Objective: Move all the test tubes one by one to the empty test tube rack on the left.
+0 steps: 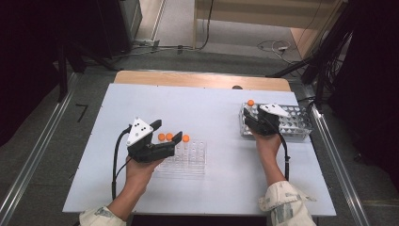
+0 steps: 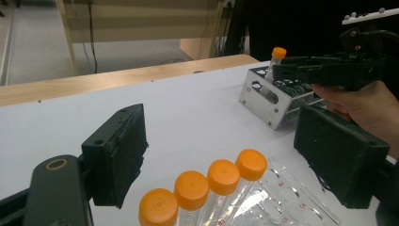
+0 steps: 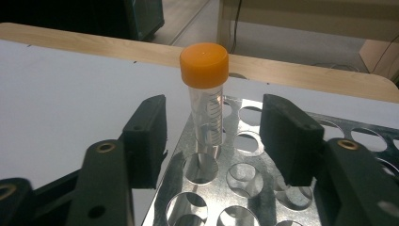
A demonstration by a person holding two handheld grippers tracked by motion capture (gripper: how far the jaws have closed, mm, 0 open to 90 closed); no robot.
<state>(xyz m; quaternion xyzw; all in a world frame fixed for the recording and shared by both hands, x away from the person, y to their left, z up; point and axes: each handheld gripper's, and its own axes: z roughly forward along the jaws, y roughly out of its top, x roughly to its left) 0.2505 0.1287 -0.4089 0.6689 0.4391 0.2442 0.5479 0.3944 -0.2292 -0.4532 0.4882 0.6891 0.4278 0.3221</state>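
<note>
A clear tube with an orange cap (image 3: 205, 99) stands upright in a corner hole of the metal rack (image 3: 263, 197). My right gripper (image 3: 214, 136) is open around it, one jaw on each side, and neither pad touches it. In the high view that tube (image 1: 251, 103) rises at the near-left corner of the metal rack (image 1: 297, 123), with the right gripper (image 1: 250, 114) at it. My left gripper (image 2: 225, 149) is open above several orange-capped tubes (image 2: 190, 190) in a clear plastic rack (image 2: 294, 200). It holds nothing.
The clear rack (image 1: 194, 159) sits left of centre on the white table (image 1: 207, 108); the metal rack stands at the back right. A wooden strip (image 1: 202, 79) runs along the far table edge. Cables lie on the floor beyond.
</note>
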